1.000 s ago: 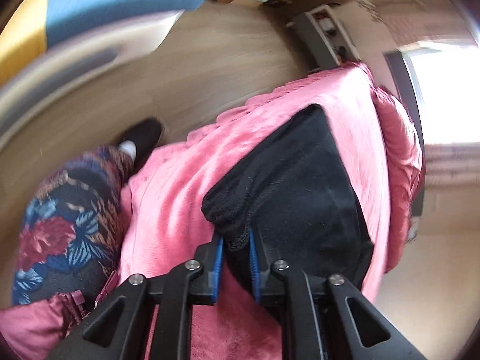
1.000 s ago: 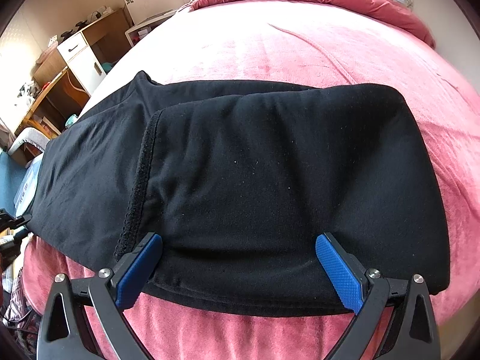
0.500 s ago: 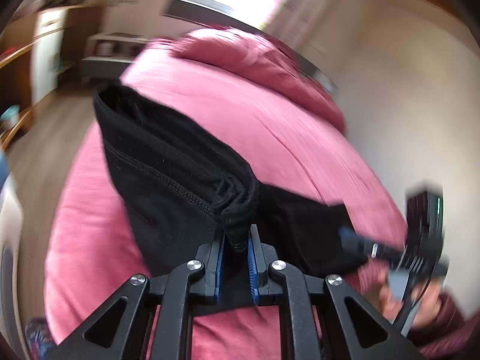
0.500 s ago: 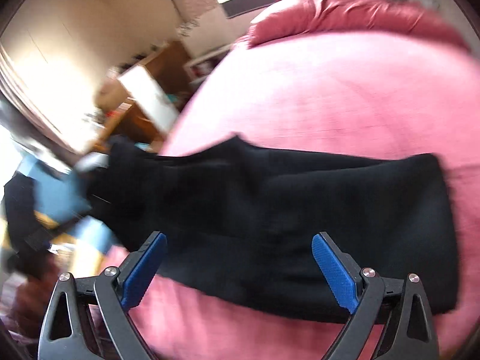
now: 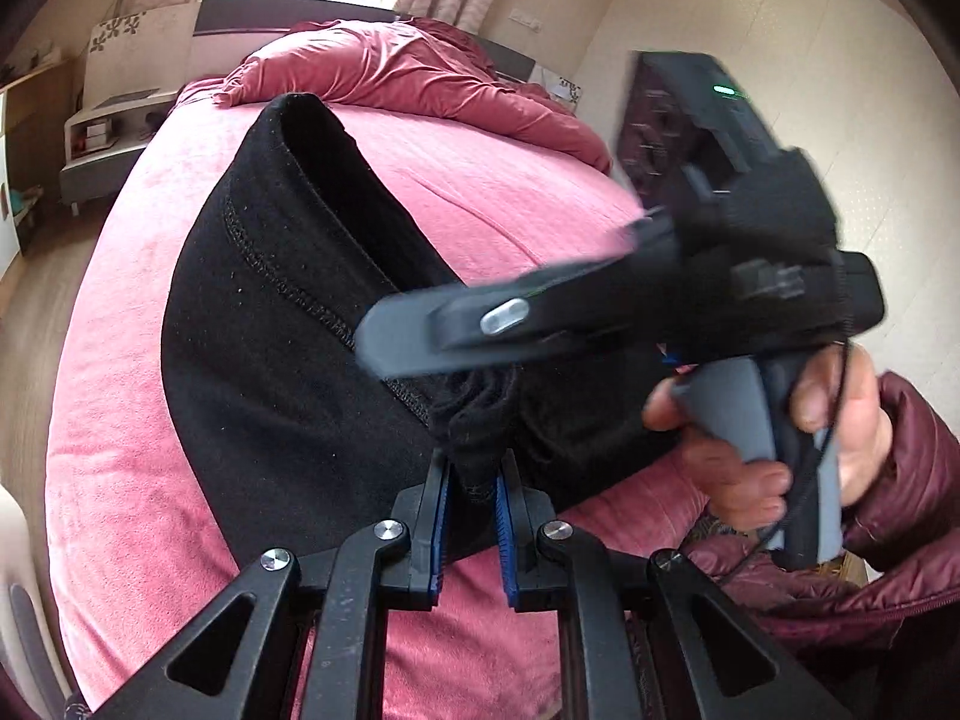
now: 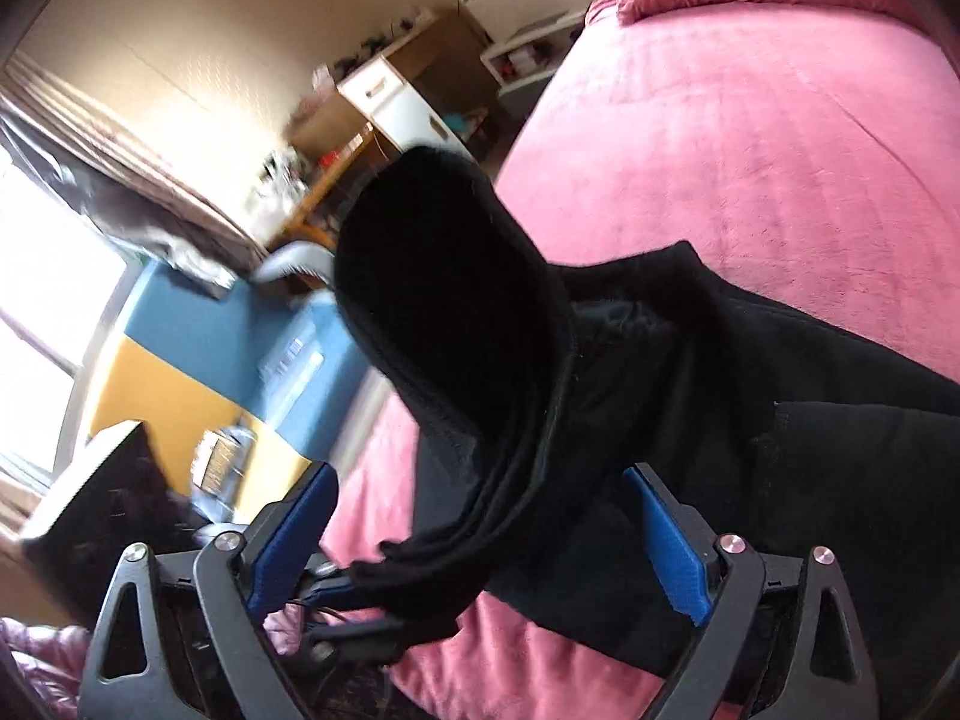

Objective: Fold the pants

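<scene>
Left tool (image 5: 471,531) is pinching a bunched edge of the black pants (image 5: 288,324) between its blue pads, holding that end lifted off the pink bed (image 5: 108,420). Right tool (image 6: 480,546) has its jaws spread wide and closing, with a raised fold of the pants hanging between them; its pads do not appear to press on the cloth. In the left wrist view the right tool shows from the side, blurred, gripped by the person's right hand (image 5: 780,438) in a maroon padded sleeve (image 5: 900,480). The pants lie across the near part of the bed, already doubled over themselves: a stitched hem runs across the upper layer, and the rest of the cloth spreads flat toward the right in the right wrist view. By my reading, the fold is partly done, with the legs laid together and one end being carried over for a further fold. What seems left is to bring the lifted end down onto the flat part, smooth it, and let go. A crumpled pink duvet (image 5: 390,69) sits at the far end of the bed.
</scene>
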{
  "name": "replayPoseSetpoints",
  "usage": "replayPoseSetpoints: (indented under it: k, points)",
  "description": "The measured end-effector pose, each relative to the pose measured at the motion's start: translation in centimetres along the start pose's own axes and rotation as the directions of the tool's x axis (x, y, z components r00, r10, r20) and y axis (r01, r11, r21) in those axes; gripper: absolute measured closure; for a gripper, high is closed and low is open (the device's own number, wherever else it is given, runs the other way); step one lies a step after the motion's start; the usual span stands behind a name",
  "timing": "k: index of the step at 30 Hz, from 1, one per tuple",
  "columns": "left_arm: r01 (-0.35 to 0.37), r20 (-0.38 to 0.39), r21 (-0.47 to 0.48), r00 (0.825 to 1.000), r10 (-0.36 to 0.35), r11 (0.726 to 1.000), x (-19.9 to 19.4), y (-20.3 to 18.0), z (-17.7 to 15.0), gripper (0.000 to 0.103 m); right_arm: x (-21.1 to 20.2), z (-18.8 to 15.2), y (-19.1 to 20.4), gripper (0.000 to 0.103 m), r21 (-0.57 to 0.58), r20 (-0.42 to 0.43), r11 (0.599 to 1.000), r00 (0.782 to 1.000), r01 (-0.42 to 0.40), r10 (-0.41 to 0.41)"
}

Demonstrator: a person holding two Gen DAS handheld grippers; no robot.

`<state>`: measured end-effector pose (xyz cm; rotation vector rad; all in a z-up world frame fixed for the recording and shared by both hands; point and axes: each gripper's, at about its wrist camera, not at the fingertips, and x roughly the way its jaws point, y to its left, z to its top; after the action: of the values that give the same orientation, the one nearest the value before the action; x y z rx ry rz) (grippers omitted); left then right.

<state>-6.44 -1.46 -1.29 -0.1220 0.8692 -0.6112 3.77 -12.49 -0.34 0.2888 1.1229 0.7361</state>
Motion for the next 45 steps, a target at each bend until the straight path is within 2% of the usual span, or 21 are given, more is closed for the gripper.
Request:
replayPoseSetpoints:
  k: [1,4,7,8,9,11,16,20,21,24,27,30,32,37,42,45]
  points:
    - [0.002,-0.001,0.002,1.0,-0.002,1.0,-0.1,0.0,-0.1,0.09,0.6,0.0,0.2,0.013,-0.013,-0.024,1.0,1.0,0.016,-0.016]
    - [0.004,-0.002,0.007,1.0,-0.004,1.0,0.0,-0.2,-0.1,0.09,2.2,0.0,0.7,0.028,-0.061,-0.084,0.996,0.995,0.058,-0.063]
    - [-0.004,-0.015,0.001,1.0,0.004,1.0,0.4,-0.1,-0.1,0.09,3.8,0.0,1.7,0.058,-0.14,-0.105,0.984,0.987,0.108,-0.124]
    - [-0.008,-0.017,-0.003,1.0,0.008,1.0,0.5,-0.1,-0.2,0.09,4.0,0.0,2.1,0.073,-0.164,-0.097,0.978,0.985,0.127,-0.144]
    - [-0.014,-0.017,-0.007,1.0,0.014,1.0,0.3,0.1,-0.3,0.09,4.1,-0.1,2.6,0.077,-0.197,-0.083,0.967,0.98,0.161,-0.18]
    - [-0.012,-0.019,-0.014,1.0,0.012,1.0,0.1,0.3,-0.2,0.089,4.3,-0.3,2.9,0.081,-0.217,-0.073,0.963,0.981,0.162,-0.181]
    - [0.053,-0.037,-0.064,0.998,-0.055,0.997,-1.8,1.8,-0.9,0.082,4.4,-1.1,4.1,0.084,-0.278,-0.049,0.945,0.98,0.174,-0.194]
    - [0.122,-0.003,-0.155,0.992,-0.124,0.98,-4.2,4.2,-1.7,0.08,4.3,-1.2,3.5,0.087,-0.253,-0.04,0.952,0.981,0.172,-0.188]
    - [0.122,0.014,-0.188,0.992,-0.122,0.975,-4.7,5.1,-1.8,0.08,4.1,-0.9,3.0,0.087,-0.237,-0.044,0.958,0.983,0.164,-0.179]
    - [0.071,0.056,-0.309,0.997,-0.057,0.948,-6.0,8.1,-2.1,0.079,3.0,-0.7,2.2,0.088,-0.189,-0.048,0.975,0.991,0.113,-0.125]
    - [0.048,0.095,-0.451,0.995,-0.006,0.891,-6.4,11.6,-1.9,0.079,0.8,-0.4,1.6,0.088,-0.151,-0.028,0.987,0.998,0.059,-0.064]
    - [0.02,0.106,-0.511,0.994,0.04,0.859,-5.9,13.3,-2.0,0.076,-2.4,0.7,0.9,0.088,-0.102,0.022,0.995,1.0,0.011,-0.009]
    - [0.012,0.094,-0.531,0.995,0.045,0.847,-5.0,13.5,-1.6,0.076,-4.7,1.5,0.4,0.088,-0.065,0.065,0.998,0.998,-0.023,0.027]
    - [0.049,0.071,-0.487,0.997,-0.017,0.872,-2.8,12.6,-0.6,0.075,-8.6,2.9,-0.4,0.088,-0.008,0.14,0.998,0.988,-0.067,0.068]
    - [0.048,0.011,-0.461,0.999,-0.048,0.886,-0.7,10.9,-0.1,0.073,-11.8,3.1,-0.3,0.088,-0.024,0.188,0.999,0.982,-0.024,0.028]
    - [0.063,0.006,-0.453,0.998,-0.068,0.889,-0.1,10.1,0.4,0.072,-14.0,2.5,-1.9,0.088,0.004,0.224,1.0,0.974,0.012,-0.013]
